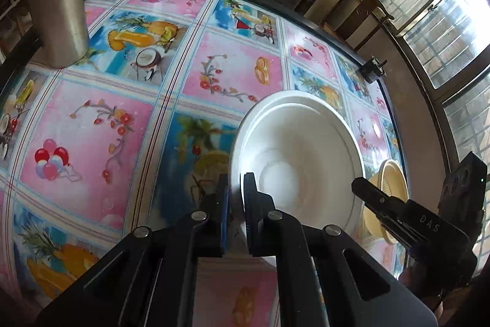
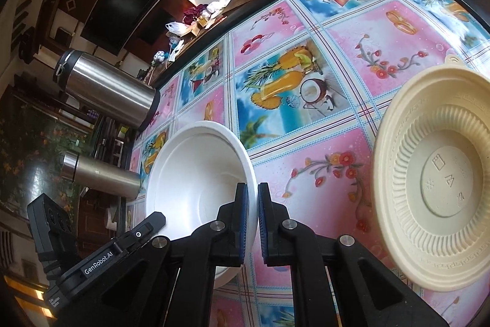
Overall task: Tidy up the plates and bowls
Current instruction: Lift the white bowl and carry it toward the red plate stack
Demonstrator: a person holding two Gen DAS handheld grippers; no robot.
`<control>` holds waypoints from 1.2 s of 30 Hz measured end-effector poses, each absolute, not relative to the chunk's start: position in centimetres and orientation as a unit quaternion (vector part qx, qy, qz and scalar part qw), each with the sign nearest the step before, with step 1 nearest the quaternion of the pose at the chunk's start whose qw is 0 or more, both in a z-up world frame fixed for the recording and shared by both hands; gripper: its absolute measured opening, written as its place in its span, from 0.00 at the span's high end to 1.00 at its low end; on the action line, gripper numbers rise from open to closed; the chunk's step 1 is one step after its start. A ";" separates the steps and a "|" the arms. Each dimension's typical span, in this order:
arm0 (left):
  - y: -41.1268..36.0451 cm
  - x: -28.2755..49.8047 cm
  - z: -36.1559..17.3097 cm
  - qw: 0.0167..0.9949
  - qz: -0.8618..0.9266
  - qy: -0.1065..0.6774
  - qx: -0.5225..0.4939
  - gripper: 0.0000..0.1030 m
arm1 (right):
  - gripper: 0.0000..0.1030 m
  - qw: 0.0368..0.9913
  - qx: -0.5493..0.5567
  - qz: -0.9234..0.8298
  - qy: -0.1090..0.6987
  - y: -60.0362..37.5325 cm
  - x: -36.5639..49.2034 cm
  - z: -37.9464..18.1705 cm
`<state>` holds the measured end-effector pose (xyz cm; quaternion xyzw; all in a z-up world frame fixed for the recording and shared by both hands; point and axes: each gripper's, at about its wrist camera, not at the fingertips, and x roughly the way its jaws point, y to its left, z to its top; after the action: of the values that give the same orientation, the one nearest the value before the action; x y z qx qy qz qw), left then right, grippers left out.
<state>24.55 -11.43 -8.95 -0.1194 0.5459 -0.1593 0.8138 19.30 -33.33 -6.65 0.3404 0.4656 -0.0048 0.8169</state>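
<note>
White bowl: the white bowl (image 1: 300, 155) sits on the patterned tablecloth (image 1: 92, 118); I pinch its rim from both sides.
Left gripper: my left gripper (image 1: 235, 198) is clenched on the near rim.
Right gripper: my right gripper (image 2: 252, 204) clamps the opposite rim.
Cream plate: the cream plate (image 2: 435, 180) lies just beside, its edge cut off.
Hidden: the bowl's lower rim sits behind my fingers (image 2: 242, 204).
Flasks: two steel flasks (image 2: 107, 88) stand well apart, tops cropped in the left view.
</note>
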 end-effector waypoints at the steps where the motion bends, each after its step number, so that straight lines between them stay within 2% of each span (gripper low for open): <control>1: -11.0 23.9 -9.6 0.808 -0.157 0.554 -0.122 0.93 | 0.93 0.816 0.340 -0.003 0.467 -33.1 18.9 -6.6; 21: -4.5 9.1 -6.8 0.844 -0.135 0.515 -0.061 0.92 | 0.93 0.824 0.308 0.048 0.473 -25.0 5.2 -5.8; 36: -0.8 1.9 -5.3 0.871 -0.117 0.475 -0.042 0.91 | 0.93 0.835 0.287 0.084 0.463 -20.8 -1.1 -4.3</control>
<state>1.90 -0.76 -5.31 -0.0424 0.4747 -0.1172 0.8713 -1.13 -20.84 -4.29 0.2870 0.4625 0.0841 0.8347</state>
